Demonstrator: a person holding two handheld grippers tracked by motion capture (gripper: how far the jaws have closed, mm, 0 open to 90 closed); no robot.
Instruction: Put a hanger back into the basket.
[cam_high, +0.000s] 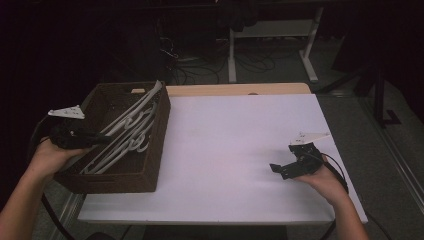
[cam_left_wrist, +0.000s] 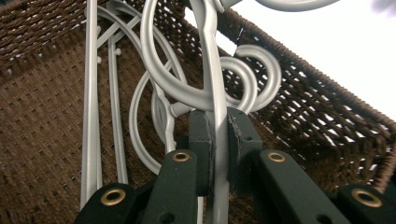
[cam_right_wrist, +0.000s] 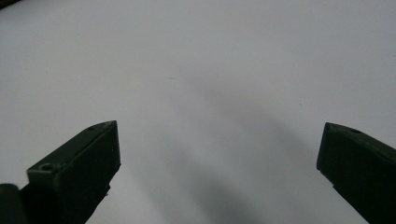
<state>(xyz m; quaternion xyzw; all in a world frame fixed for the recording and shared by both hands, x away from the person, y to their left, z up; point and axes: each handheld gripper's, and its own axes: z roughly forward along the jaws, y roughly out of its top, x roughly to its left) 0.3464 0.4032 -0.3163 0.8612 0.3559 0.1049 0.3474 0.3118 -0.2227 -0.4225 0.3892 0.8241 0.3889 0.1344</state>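
A dark brown woven basket (cam_high: 150, 170) stands at the table's left side and holds several white plastic hangers (cam_high: 131, 131). My left gripper (cam_high: 102, 138) reaches into it from the left and is shut on the bar of one white hanger (cam_left_wrist: 218, 84), its pads (cam_left_wrist: 201, 140) pressed on either side of the bar. The hanger's upper end leans over the basket's far rim. My right gripper (cam_high: 281, 169) rests low over the white table near the right front, open, with nothing between its fingers (cam_right_wrist: 88, 154).
The white table top (cam_high: 235, 145) stretches between basket and right hand. A wooden strip (cam_high: 240, 89) runs along its far edge. Behind stand desk legs (cam_high: 231, 55) and cables on a dark floor. The basket's woven wall (cam_left_wrist: 327, 116) rises close beside the held hanger.
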